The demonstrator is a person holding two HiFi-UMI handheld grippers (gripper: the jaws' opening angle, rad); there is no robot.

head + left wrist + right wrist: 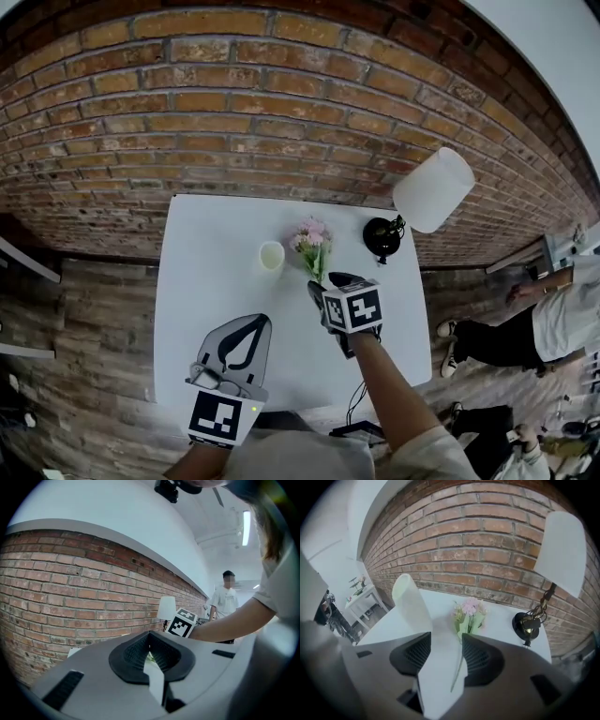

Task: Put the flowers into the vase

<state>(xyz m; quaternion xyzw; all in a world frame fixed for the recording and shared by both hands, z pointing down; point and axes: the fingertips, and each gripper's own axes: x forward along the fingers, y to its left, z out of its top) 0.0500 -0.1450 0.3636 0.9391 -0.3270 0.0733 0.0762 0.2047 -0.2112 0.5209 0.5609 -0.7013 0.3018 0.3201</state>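
Nothing is in the vase (271,255) yet; the flowers (311,242) lie on the table (202,244) just to its right. The right gripper (328,284) is spread over their stem, not pinching. The left gripper (255,324) waits nearer, pressed together and empty.

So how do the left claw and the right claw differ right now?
The left claw has jaws shut tip to tip on nothing; the right claw has them apart. The right claw straddles the stem of the flowers lying on the white table; the left claw sits back near the table's front edge, clear of them. The right claw tilts steeply down; the left claw points nearly level. Both carry a marker cube.
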